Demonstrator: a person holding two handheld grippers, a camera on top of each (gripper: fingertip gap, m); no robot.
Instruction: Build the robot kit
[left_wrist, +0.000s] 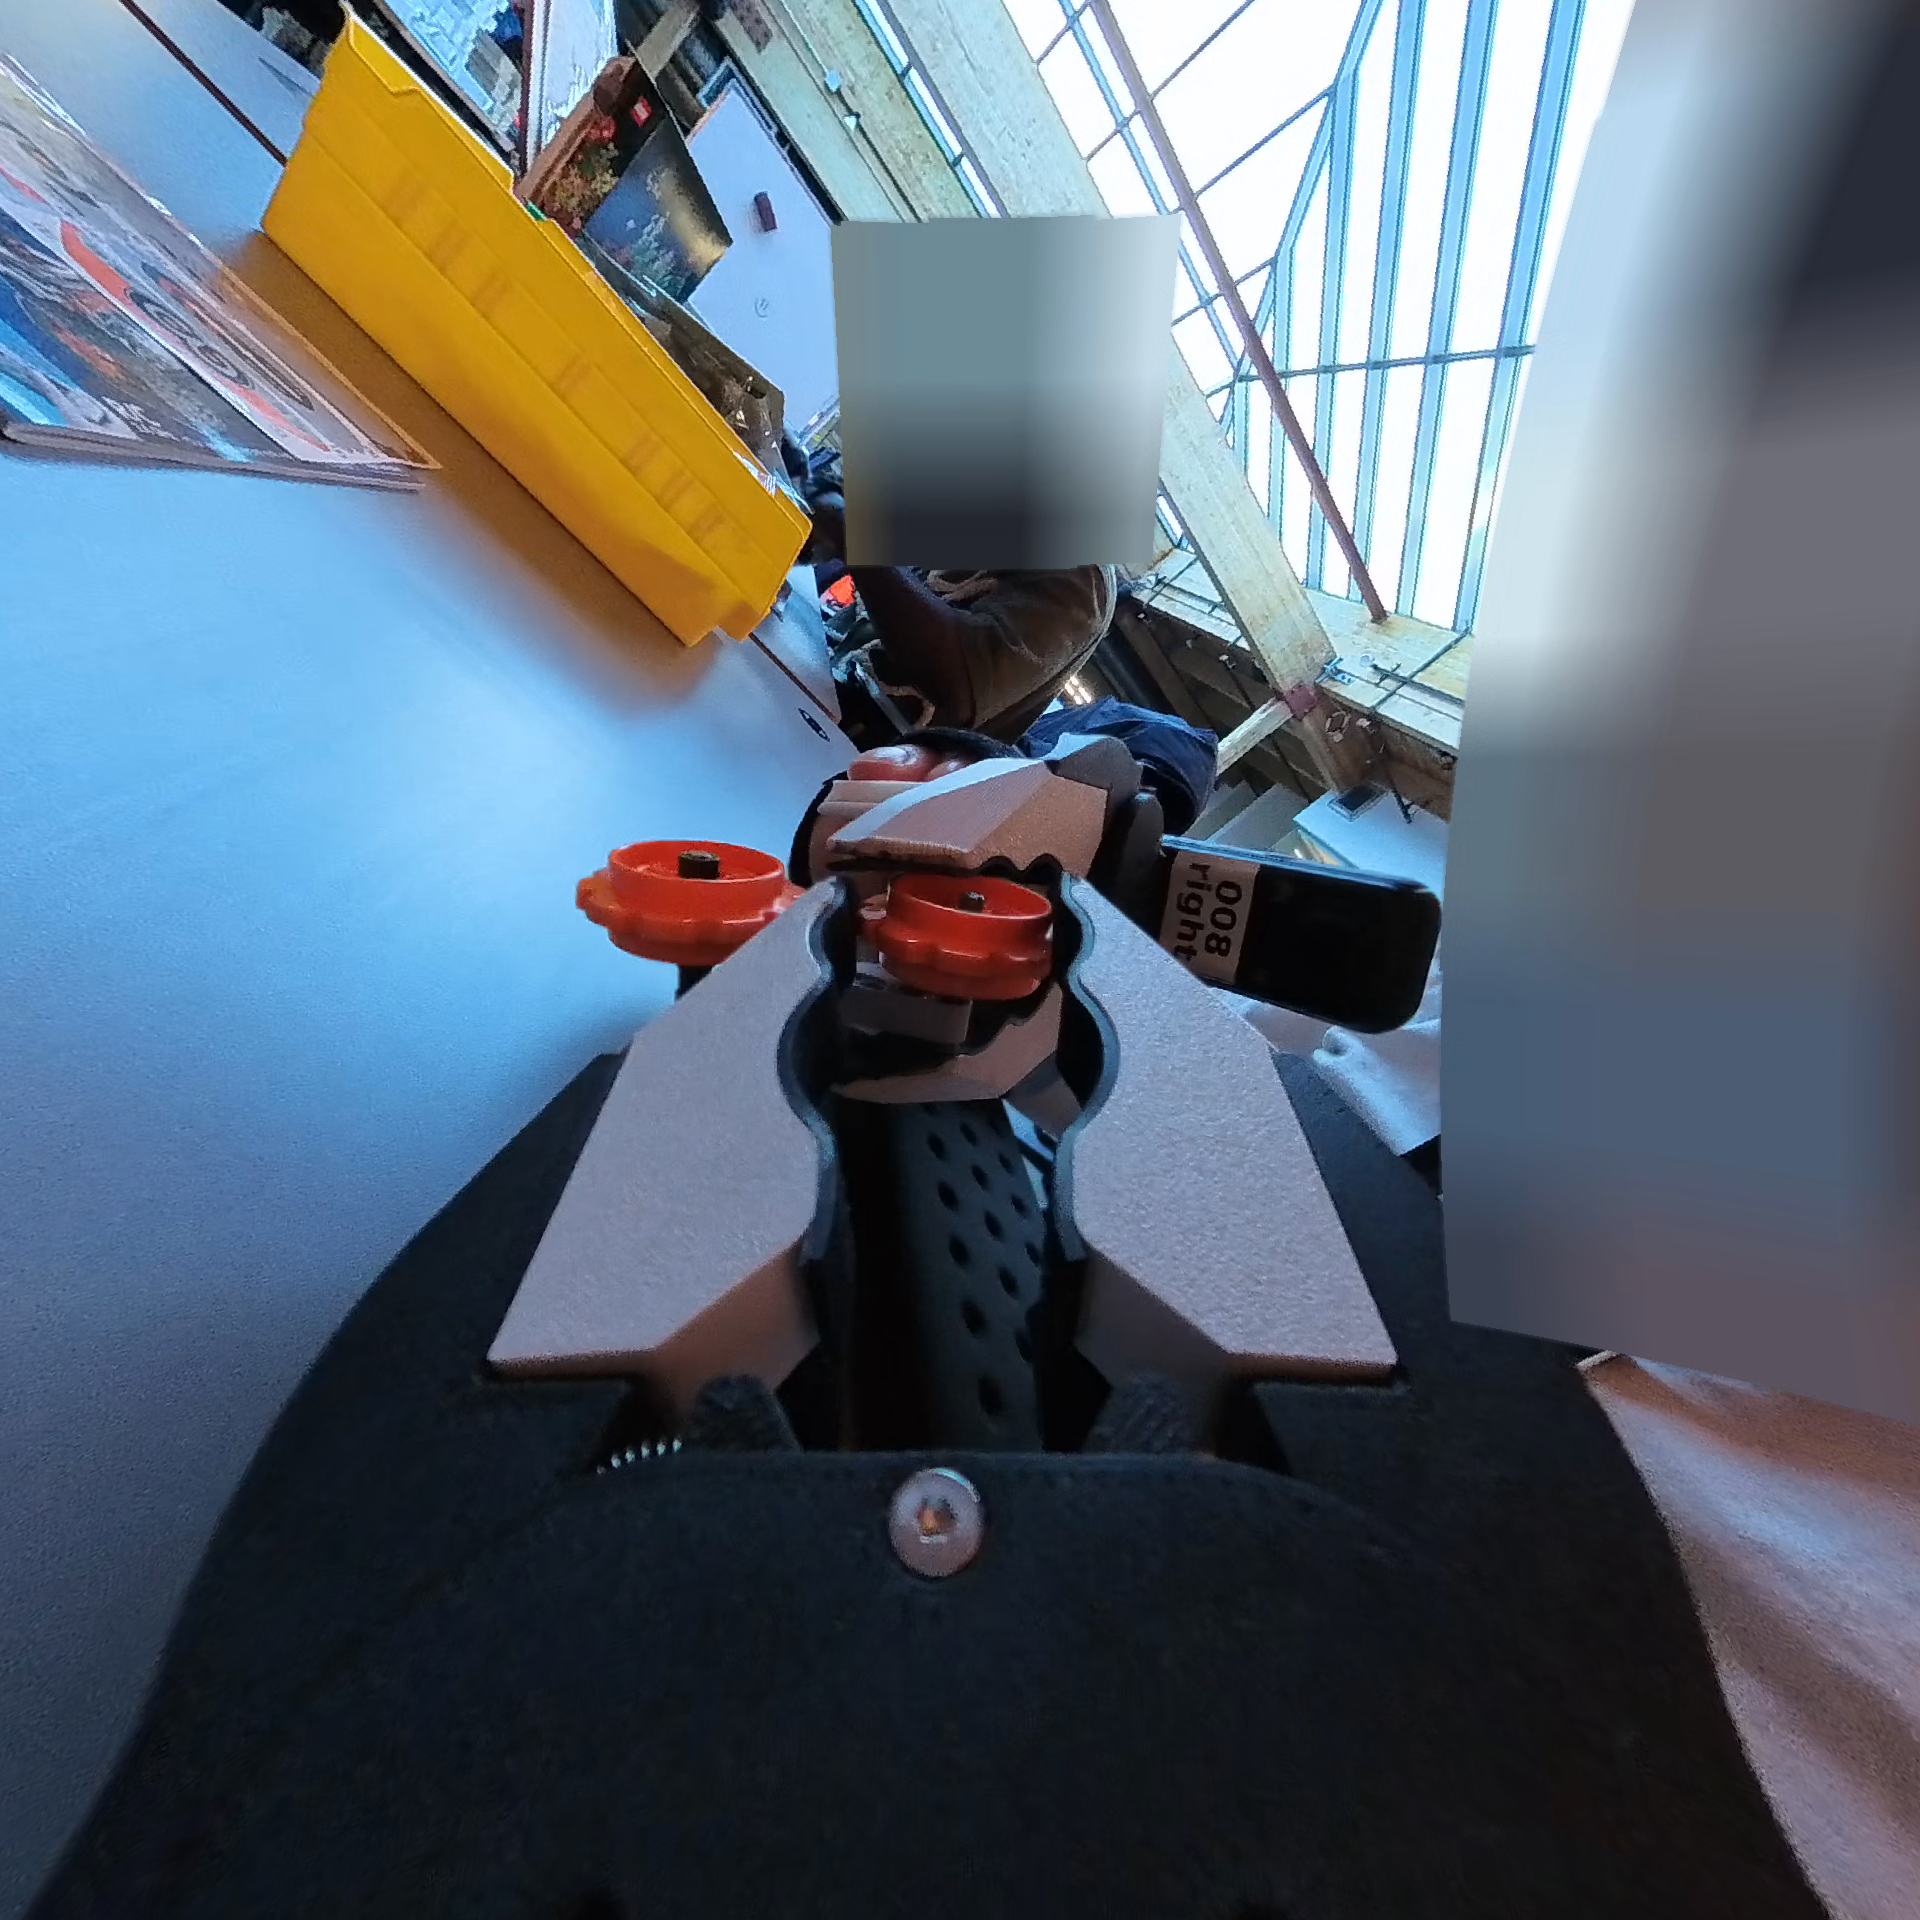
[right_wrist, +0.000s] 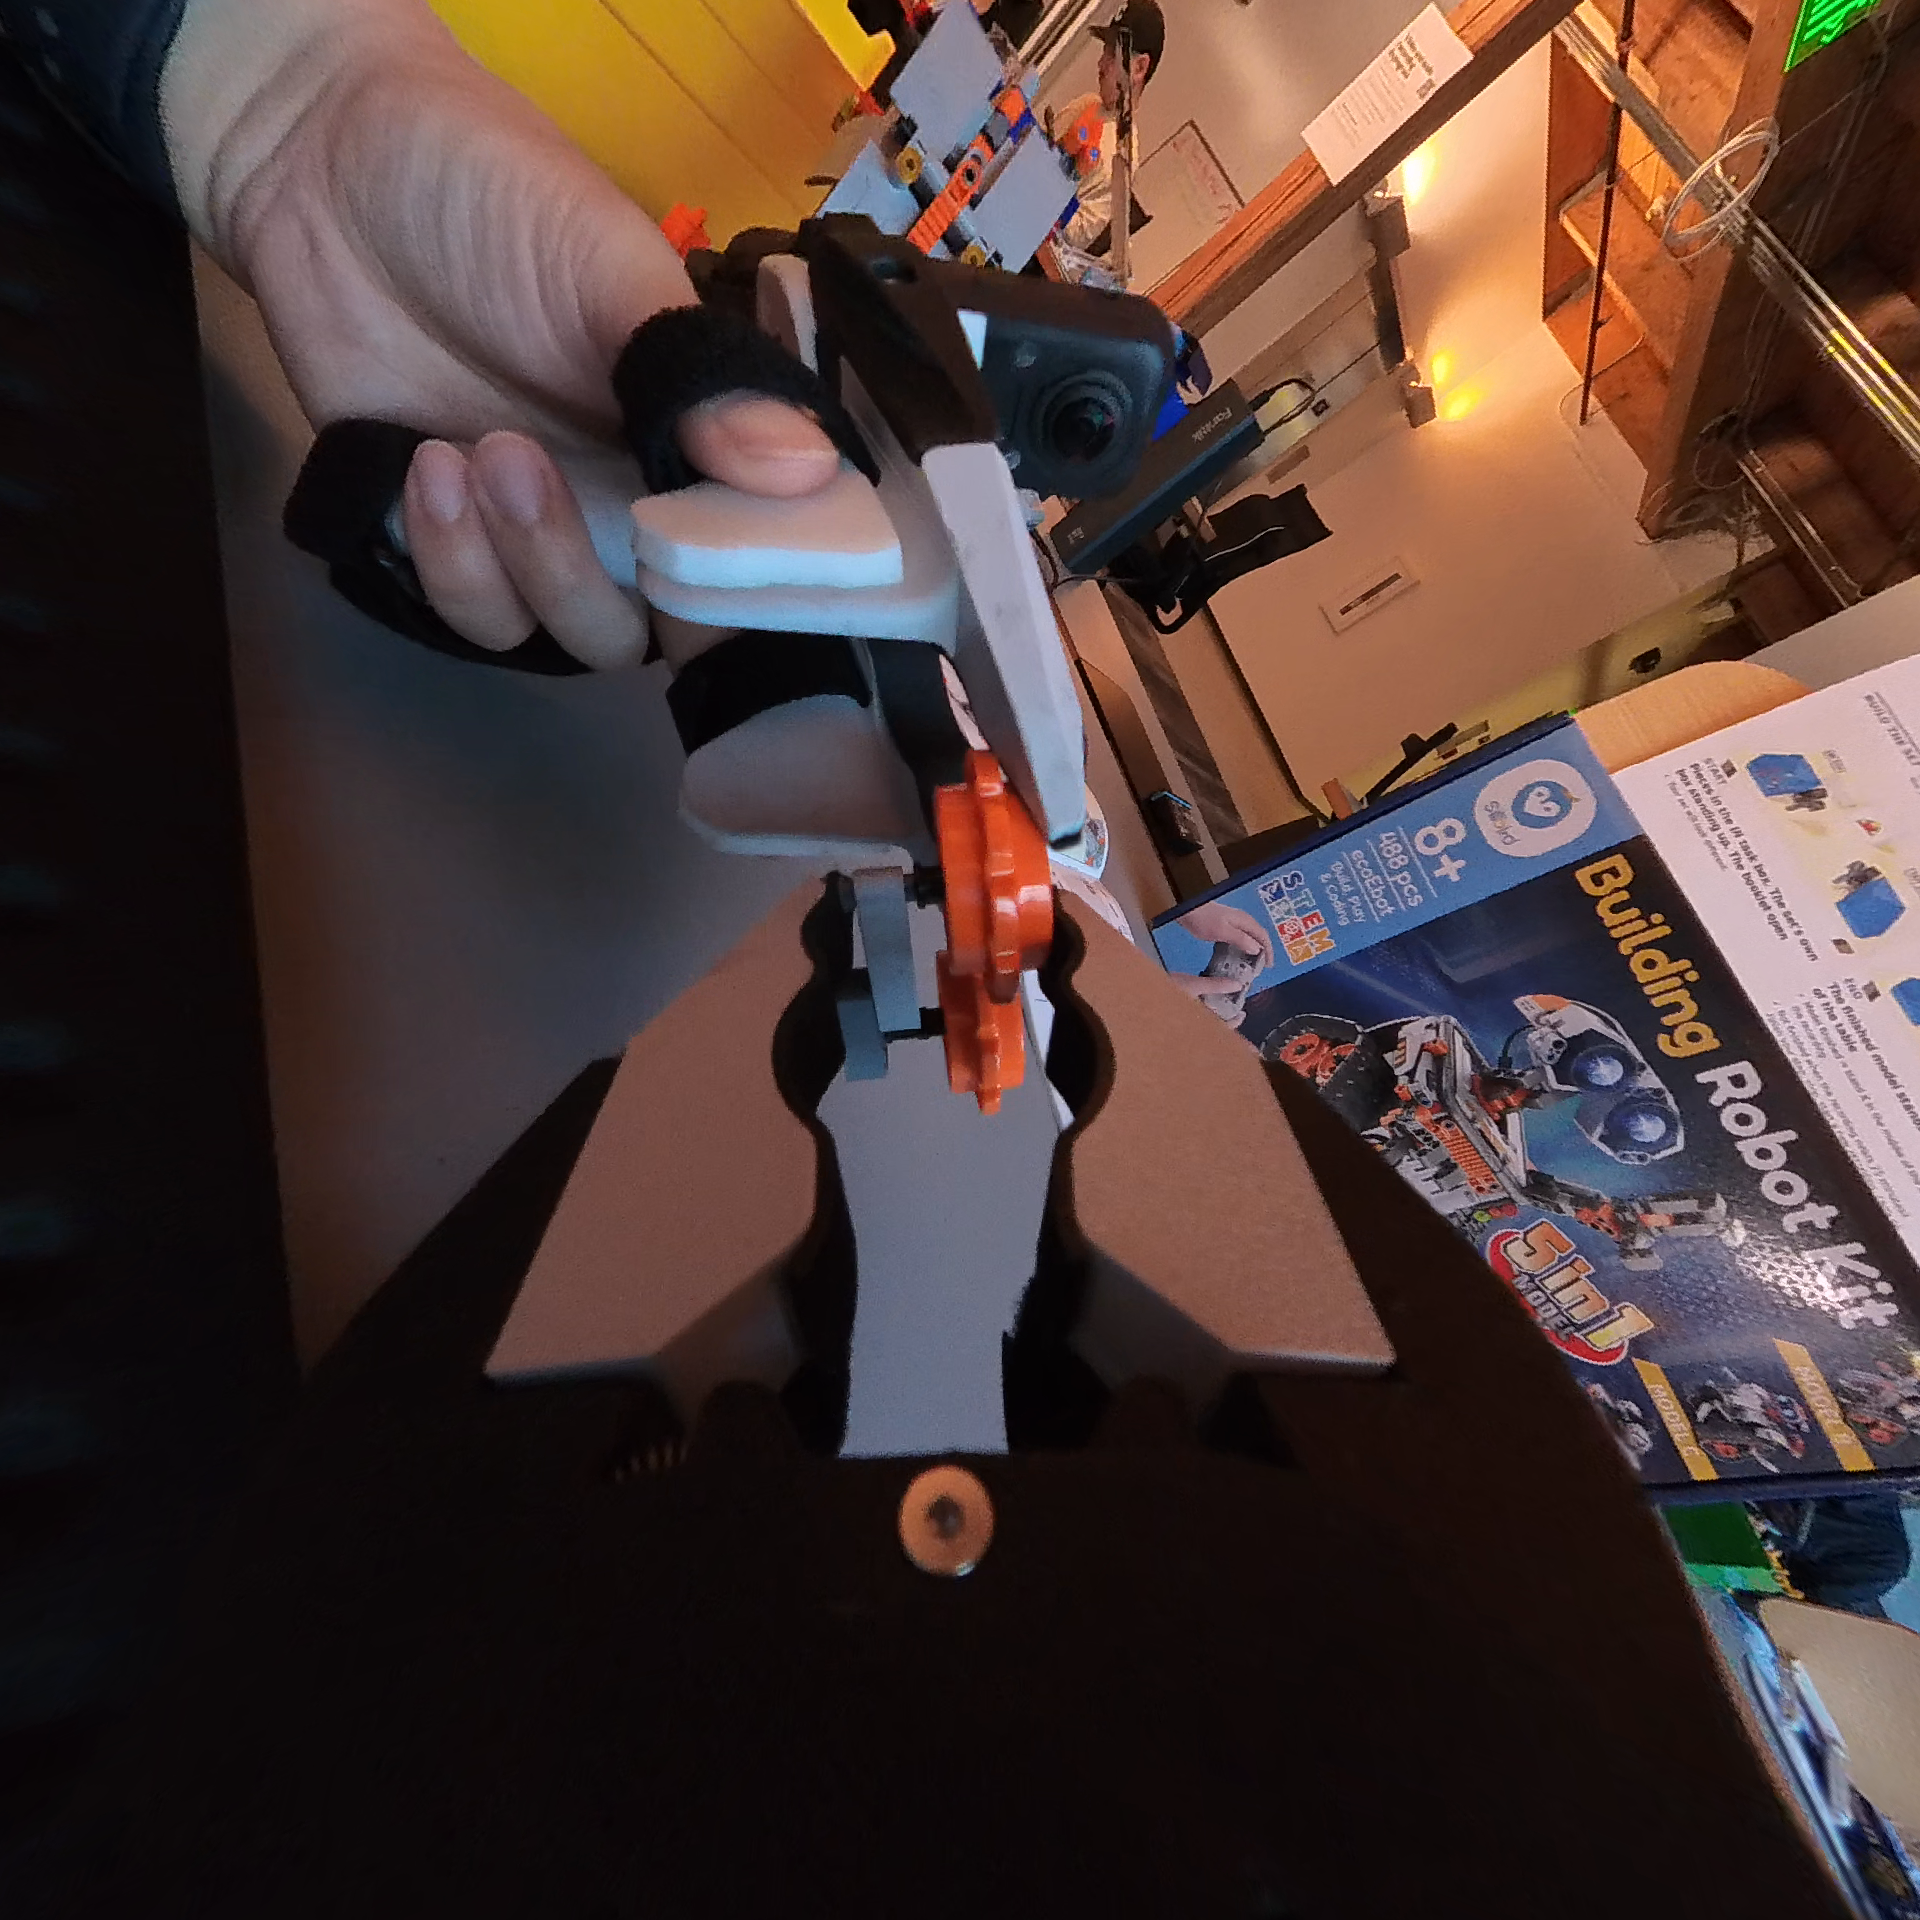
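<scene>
A small assembly of a grey beam with two orange gears on black pins hangs in the air between both grippers. My left gripper is shut around the rim of one orange gear. The other gear sticks out to the left of it. My right gripper is shut across the beam and gears. Its fingers show above and below the gear in the left wrist view. A hand holds the left gripper, whose finger reaches down to the gears.
A pale table carries a long yellow bin and a blue building-kit box with a printed sheet on it. The box also shows in the left wrist view. A seated person is beyond the table edge. Left and right tips are no more than a few centimetres apart.
</scene>
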